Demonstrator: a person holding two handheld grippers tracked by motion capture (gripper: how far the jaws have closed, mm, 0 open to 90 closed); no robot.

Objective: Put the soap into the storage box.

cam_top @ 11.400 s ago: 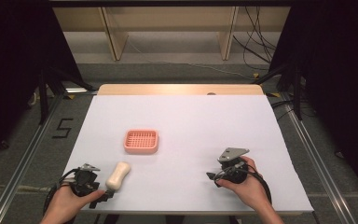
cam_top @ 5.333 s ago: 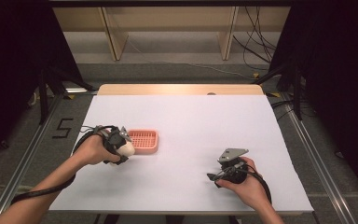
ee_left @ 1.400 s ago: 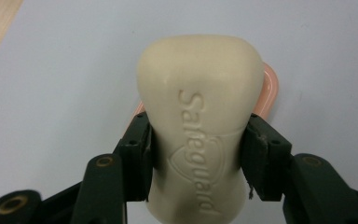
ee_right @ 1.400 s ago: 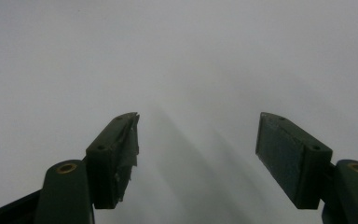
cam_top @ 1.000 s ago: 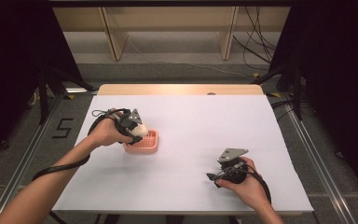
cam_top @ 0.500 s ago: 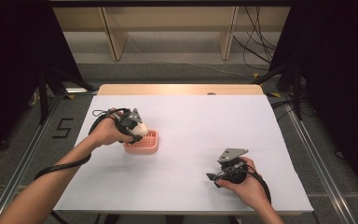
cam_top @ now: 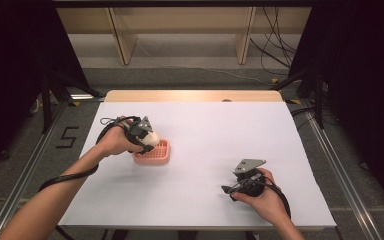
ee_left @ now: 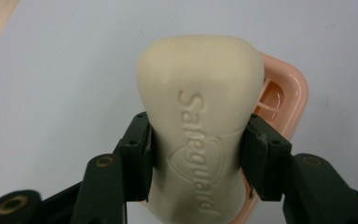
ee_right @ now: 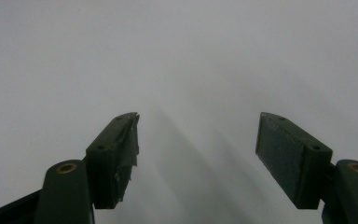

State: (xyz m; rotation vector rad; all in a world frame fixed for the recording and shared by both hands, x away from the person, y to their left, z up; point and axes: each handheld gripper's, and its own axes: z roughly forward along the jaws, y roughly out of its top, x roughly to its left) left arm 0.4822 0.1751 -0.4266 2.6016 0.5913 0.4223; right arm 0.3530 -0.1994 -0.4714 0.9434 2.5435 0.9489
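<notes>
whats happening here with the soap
A person works at a table covered in white, with a two-jaw gripper in each hand. The left gripper is shut on a cream bar of soap, clamped at its narrow waist, and holds it over the pink soap dish; whether the bar touches the dish cannot be told. The right gripper rests near the table's front right, jaws open on nothing.

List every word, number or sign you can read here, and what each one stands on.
"Safeguard": embossed along the cream soap bar, with a shield outline pressed around its later letters.
"5": black mark on the grey floor left of the table.
Nothing else readable.
</notes>
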